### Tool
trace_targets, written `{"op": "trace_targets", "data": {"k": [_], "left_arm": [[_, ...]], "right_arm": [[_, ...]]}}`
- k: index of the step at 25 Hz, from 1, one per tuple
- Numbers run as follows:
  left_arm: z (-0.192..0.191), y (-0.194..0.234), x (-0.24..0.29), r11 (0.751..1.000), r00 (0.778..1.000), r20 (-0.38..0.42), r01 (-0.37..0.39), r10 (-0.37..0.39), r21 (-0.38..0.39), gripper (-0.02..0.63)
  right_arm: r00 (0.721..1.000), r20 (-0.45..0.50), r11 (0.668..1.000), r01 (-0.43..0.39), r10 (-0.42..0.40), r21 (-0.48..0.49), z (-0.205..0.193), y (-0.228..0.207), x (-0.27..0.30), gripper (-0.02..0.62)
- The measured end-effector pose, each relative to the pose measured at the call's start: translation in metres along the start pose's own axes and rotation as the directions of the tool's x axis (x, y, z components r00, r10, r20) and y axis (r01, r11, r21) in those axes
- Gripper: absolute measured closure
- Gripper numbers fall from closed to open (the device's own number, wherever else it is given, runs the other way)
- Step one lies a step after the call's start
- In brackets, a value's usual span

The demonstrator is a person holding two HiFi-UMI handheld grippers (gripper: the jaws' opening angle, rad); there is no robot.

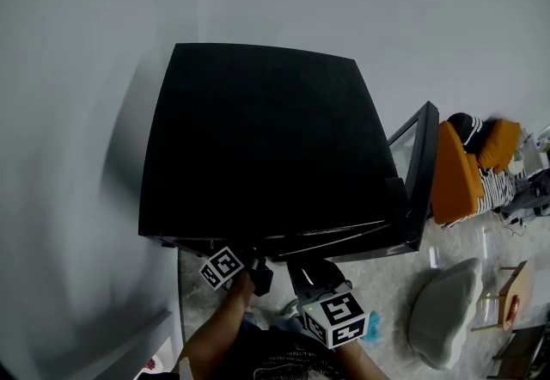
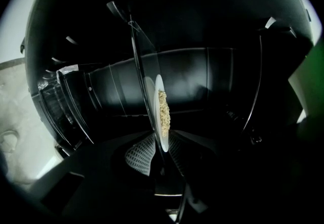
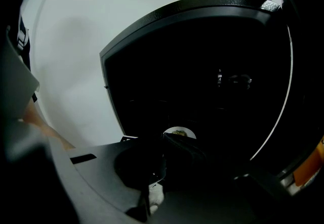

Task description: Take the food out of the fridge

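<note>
A white plate (image 2: 163, 116) of beige food (image 2: 163, 108) lies on a glass shelf (image 2: 137, 61) inside the dark fridge (image 1: 258, 137). The left gripper view is rolled, so plate and shelf appear edge-on and upright. My left gripper (image 2: 162, 139) reaches into the fridge, and its patterned pads (image 2: 139, 156) meet the plate's near rim from both sides. The right gripper (image 3: 163, 142) hangs back outside the opening, its dark jaws together with nothing between them. From there the plate (image 3: 179, 132) shows small and far inside. In the head view both marker cubes (image 1: 223, 267) sit below the fridge's front edge.
The fridge door (image 1: 418, 172) stands open to the right. Beyond it lie an orange cushion (image 1: 455, 172) and striped cloth, with a grey bag (image 1: 443, 309) on the floor. A white wall runs behind and to the left of the fridge.
</note>
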State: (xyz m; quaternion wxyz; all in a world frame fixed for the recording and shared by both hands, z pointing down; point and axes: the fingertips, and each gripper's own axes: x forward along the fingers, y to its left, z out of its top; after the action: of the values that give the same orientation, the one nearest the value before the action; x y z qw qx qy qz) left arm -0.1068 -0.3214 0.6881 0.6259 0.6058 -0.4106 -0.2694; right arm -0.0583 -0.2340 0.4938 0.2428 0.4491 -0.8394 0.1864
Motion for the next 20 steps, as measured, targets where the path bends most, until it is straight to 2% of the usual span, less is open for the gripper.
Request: {"op": "trace_targets", "data": {"k": [4,20], "left_arm": [[0.0035,0.0006,0.0018,1.000,1.000,0.005,-0.005,0.005,-0.008,0.543],[0.0049,-0.0004,0.0044,0.998,1.000,-0.007,-0.028,0.028,-0.065,0.583]], "right_arm": [[1.000,-0.001,1.000,-0.001,0.001,-0.001,0.0015,-0.0001,0.0027,0.574],[1.000,0.000,1.000,0.004,-0.004,0.002,0.0033,0.0029,0.0065,0.574]]}}
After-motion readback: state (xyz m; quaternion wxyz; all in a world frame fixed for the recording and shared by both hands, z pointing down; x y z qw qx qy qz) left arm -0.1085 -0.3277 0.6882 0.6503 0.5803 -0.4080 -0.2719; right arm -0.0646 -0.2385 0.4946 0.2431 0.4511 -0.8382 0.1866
